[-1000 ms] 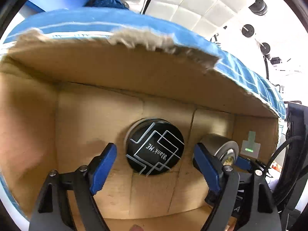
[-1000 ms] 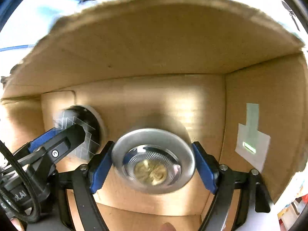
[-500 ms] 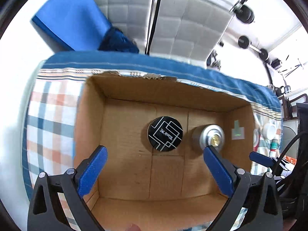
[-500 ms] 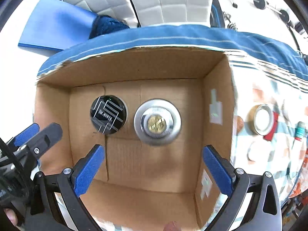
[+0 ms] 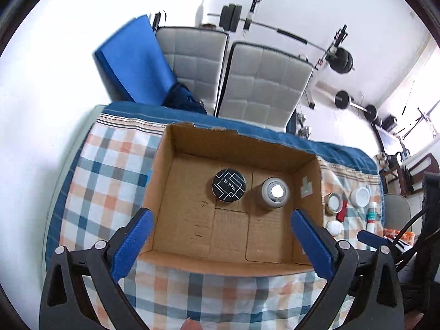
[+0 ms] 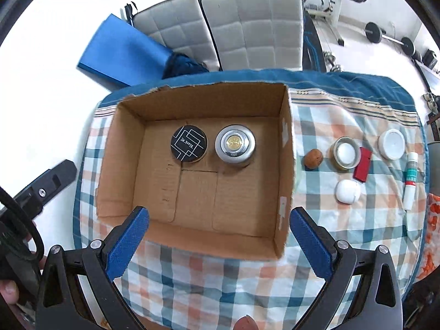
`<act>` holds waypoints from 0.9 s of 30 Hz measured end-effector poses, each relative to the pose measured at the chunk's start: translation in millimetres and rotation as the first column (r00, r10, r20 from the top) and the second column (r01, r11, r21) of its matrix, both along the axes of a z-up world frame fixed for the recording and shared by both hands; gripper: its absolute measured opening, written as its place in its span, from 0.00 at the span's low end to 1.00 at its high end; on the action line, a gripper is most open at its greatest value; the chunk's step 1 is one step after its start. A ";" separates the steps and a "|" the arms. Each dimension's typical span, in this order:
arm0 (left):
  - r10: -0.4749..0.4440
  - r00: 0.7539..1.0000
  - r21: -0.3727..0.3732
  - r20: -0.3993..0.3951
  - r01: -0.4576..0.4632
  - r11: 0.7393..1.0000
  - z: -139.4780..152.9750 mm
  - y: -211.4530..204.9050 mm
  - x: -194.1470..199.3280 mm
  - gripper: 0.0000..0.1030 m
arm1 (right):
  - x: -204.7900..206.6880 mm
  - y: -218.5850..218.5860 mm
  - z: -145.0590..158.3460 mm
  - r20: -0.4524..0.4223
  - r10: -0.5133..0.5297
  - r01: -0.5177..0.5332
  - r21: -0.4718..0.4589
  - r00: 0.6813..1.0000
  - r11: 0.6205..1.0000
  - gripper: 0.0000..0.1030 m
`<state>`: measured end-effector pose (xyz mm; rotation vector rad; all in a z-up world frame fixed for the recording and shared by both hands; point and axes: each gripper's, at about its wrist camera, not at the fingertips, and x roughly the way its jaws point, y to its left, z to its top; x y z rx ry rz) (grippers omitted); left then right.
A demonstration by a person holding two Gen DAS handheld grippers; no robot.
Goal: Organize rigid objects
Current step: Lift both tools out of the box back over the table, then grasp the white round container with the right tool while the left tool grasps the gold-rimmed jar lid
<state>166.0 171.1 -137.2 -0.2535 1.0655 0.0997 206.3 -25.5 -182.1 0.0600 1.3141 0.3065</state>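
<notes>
Box (image 6: 284,170), cardboard, open-topped, on checked cloth (image 6: 209,283). Contents, left to right along the far wall: black tin (image 6: 189,143) with white line pattern, lid up; silver tin (image 6: 235,144) with gold centre, just beside it, apart from the box's right wall. Rest of box floor bare.

Cloth right of box, left to right: brown lump (image 6: 313,158); metal-rimmed lid (image 6: 346,152); red block (image 6: 362,168) touching that lid's edge; white case (image 6: 347,191) nearer the camera; white cap (image 6: 392,144); tube (image 6: 410,180) lying lengthwise near the cloth's edge.

Left gripper (image 5: 221,244): jaws spread wide, holding nothing, poised above the box's near wall.

Right gripper (image 6: 220,244): jaws likewise spread wide, nothing between them, above the near wall.

Background: blue mat (image 6: 121,51), two padded grey panels (image 6: 253,24), barbells.
</notes>
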 end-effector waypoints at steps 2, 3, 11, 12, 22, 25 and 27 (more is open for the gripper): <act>0.009 1.000 0.007 0.021 -0.009 1.000 10.3 -6.3 -9.8 1.00 | -12.8 -8.4 11.3 0.019 0.005 -0.005 0.005 1.000 1.000 1.00; 0.007 1.000 0.011 0.031 -0.008 1.000 15.8 -11.2 -14.3 1.00 | -19.3 -13.7 16.3 0.030 0.007 -0.007 0.007 1.000 1.000 1.00; -0.064 0.996 0.026 0.058 0.063 0.998 37.0 -74.7 -20.5 1.00 | -48.0 -65.0 51.2 0.087 -0.009 0.005 0.056 0.996 0.998 1.00; -0.079 0.995 0.025 0.061 0.077 0.997 38.0 -86.1 -17.3 1.00 | -48.4 -75.1 53.2 0.084 -0.021 0.016 0.066 0.996 0.998 1.00; -0.212 0.977 0.040 -0.008 0.212 0.976 8.0 -221.3 71.7 1.00 | -4.9 -218.4 39.7 0.028 -0.229 0.227 0.054 0.973 0.972 1.00; -0.251 0.965 0.023 -0.072 0.253 0.967 -23.9 -259.8 107.4 1.00 | 17.1 -263.8 24.8 0.008 -0.297 0.297 0.031 0.955 0.954 1.00; -0.261 0.957 0.019 -0.122 0.266 0.964 -52.8 -281.2 130.7 1.00 | 35.0 -294.6 9.5 -0.023 -0.343 0.344 0.031 0.939 0.938 1.00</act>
